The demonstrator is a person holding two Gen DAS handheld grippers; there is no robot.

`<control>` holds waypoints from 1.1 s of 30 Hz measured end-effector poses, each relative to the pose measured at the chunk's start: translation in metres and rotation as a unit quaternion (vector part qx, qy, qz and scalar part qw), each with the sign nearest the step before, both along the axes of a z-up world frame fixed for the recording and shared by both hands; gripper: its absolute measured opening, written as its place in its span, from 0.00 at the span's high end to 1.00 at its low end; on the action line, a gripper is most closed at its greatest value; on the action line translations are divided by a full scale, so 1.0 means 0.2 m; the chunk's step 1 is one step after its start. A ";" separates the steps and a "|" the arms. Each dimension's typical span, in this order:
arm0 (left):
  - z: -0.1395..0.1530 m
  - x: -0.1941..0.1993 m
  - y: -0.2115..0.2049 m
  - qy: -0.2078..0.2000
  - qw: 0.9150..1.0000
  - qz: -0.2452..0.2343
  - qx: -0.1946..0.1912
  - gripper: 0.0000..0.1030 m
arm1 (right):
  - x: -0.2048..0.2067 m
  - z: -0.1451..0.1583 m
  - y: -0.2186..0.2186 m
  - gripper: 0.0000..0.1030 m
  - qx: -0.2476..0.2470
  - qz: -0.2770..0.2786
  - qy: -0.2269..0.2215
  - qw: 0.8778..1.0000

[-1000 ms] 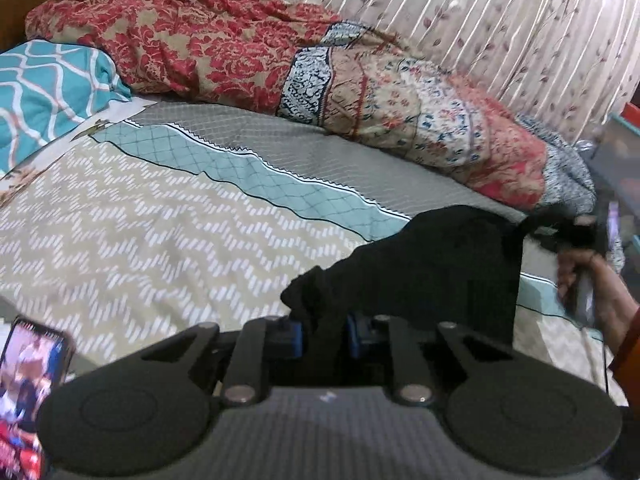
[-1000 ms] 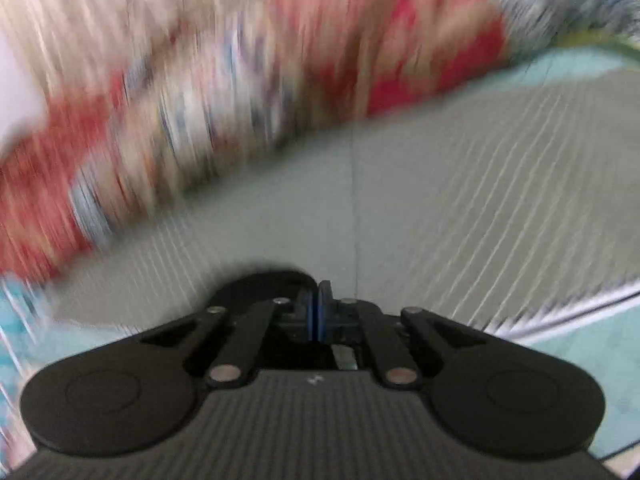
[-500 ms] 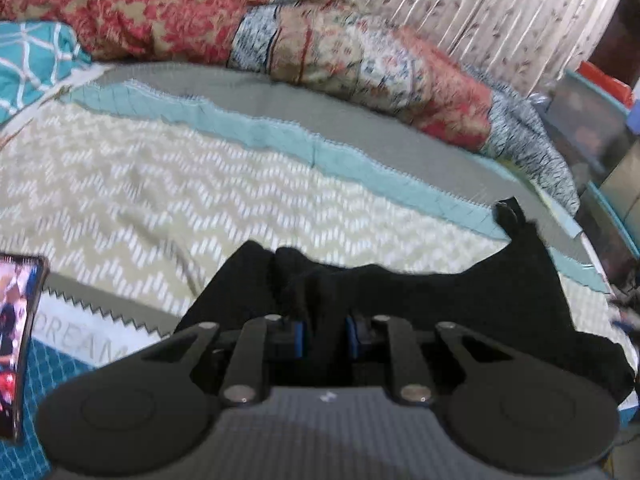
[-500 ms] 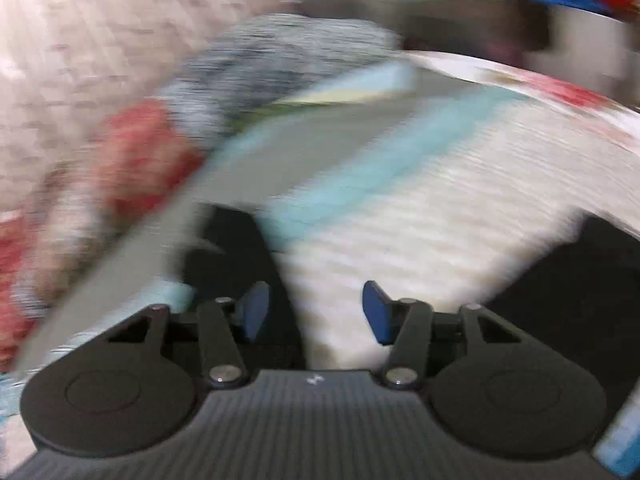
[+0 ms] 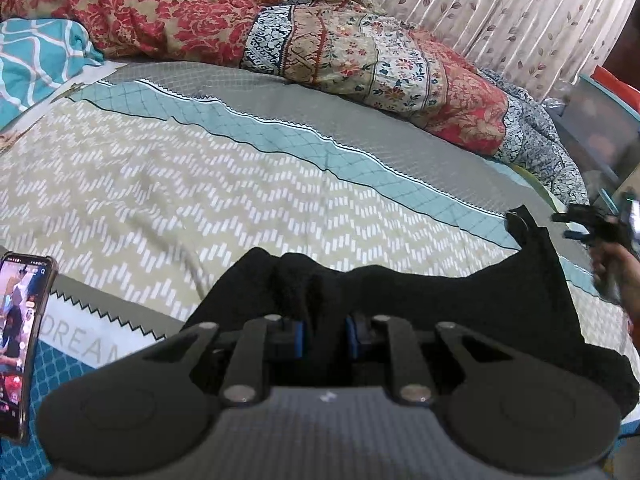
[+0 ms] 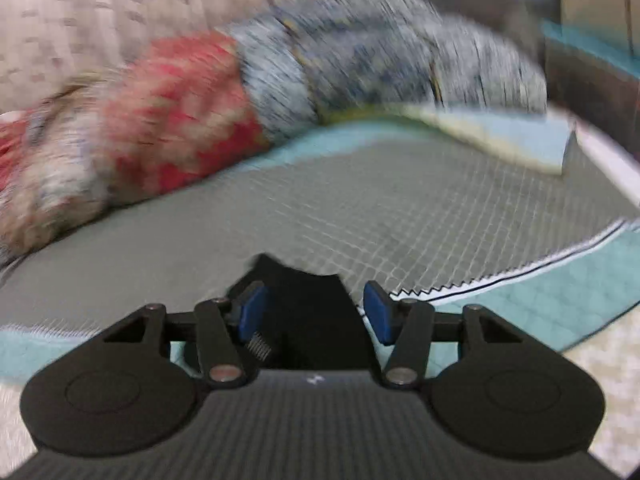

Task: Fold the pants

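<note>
The black pants (image 5: 440, 300) lie spread across the near right part of the bed (image 5: 200, 184). My left gripper (image 5: 323, 330) is shut on a bunched fold at their near edge. One corner of the pants (image 6: 308, 304) points away toward the grey band of the sheet. My right gripper (image 6: 316, 312) hovers over that corner with its blue pads (image 6: 376, 312) apart and not pressing the cloth. In the left wrist view the right gripper (image 5: 566, 226) shows at the right edge, held by a hand (image 5: 616, 268), just beyond the far corner. The right wrist view is blurred.
A lit phone (image 5: 20, 340) lies at the bed's near left edge. A red and floral quilt (image 5: 240, 28) is heaped along the far side under a curtain (image 5: 520, 8). A teal pillow (image 5: 36, 64) sits far left. Storage bins (image 5: 600, 120) stand at the right.
The right gripper went from shut to open and let go of the pants corner, then swung sideways. The pants, held up a second ago, now lie flat on the bed.
</note>
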State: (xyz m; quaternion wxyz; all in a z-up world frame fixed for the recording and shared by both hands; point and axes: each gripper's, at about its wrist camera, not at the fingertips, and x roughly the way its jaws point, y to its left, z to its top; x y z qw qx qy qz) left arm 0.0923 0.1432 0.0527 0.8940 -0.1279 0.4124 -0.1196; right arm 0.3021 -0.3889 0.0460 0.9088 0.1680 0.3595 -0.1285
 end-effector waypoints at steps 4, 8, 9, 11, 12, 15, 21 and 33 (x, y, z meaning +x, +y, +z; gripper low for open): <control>0.02 0.02 -0.02 -0.002 1.000 -0.001 0.011 0.83 | 0.15 -0.17 -0.11 0.55 0.027 -0.028 0.072 0.997; 0.07 0.02 -0.04 -0.018 1.000 -0.004 0.011 0.83 | 0.00 -0.14 -0.14 0.89 0.077 -0.021 0.036 0.996; 0.10 0.01 -0.04 -0.027 1.000 -0.002 0.009 0.83 | -0.07 -0.09 -0.17 0.89 0.096 -0.037 0.008 0.995; 0.14 0.01 -0.03 -0.041 0.999 0.000 0.003 0.84 | -0.23 0.02 -0.23 0.89 0.139 -0.066 -0.044 0.987; 0.17 0.00 -0.03 -0.050 0.999 0.000 -0.001 0.84 | -0.33 0.08 -0.26 0.89 0.154 -0.080 -0.068 0.982; 0.26 -0.01 -0.02 -0.081 0.997 0.003 -0.009 0.84 | -0.67 0.30 -0.33 0.89 0.172 -0.116 -0.142 0.968; 0.34 0.12 -0.03 -0.114 0.993 0.005 -0.025 0.84 | -1.14 0.66 -0.34 0.89 0.129 -0.159 -0.242 0.948; 0.06 0.77 -0.15 -0.090 0.993 0.079 0.011 0.84 | -0.55 0.22 -0.42 0.82 0.142 -0.211 -0.154 0.955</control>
